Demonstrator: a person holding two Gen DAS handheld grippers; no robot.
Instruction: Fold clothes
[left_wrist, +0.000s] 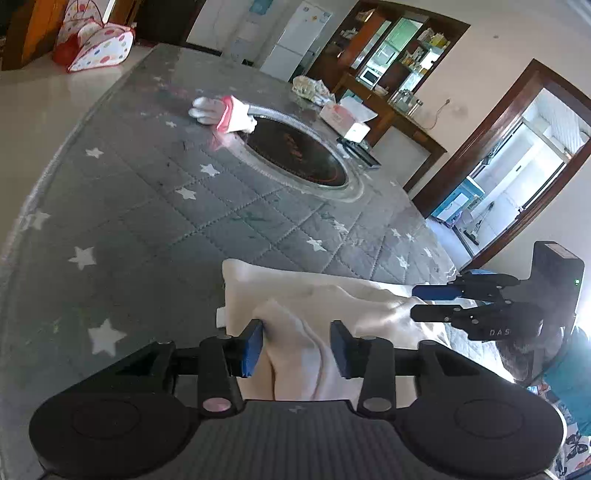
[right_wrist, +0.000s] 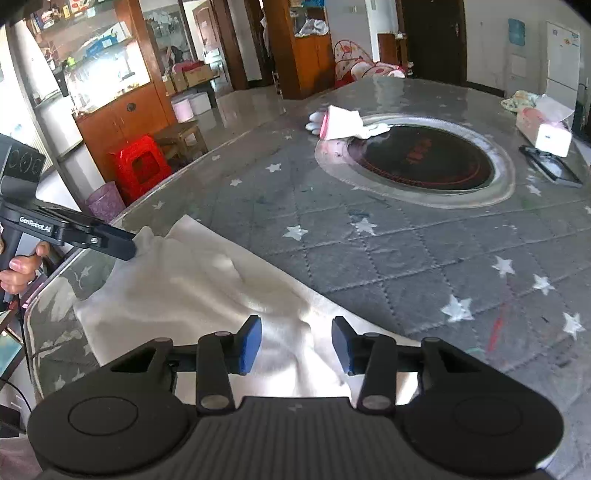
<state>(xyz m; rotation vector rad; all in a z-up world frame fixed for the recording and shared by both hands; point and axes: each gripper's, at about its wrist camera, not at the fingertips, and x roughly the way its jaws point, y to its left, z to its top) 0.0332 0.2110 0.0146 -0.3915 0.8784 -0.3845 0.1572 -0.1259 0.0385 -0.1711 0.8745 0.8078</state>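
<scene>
Soft, light cream knit garment (right_wrist: 192, 284) bunches on the counter; pinch edges. Left tool (left_wrist: 295, 345) and right tool (right_wrist: 296, 341) both gape, empty.

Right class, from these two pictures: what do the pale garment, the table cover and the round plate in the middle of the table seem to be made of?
Garment: soft cream fabric, probably cotton knit; matt, it creases and drapes.
Table cover: grey quilted cloth with white stars, seemingly under a clear glossy sheet, since the surface gives reflections.
Round plate: dark glossy glass or ceramic in a shiny metal-looking ring, likely a built-in cooker.
</scene>
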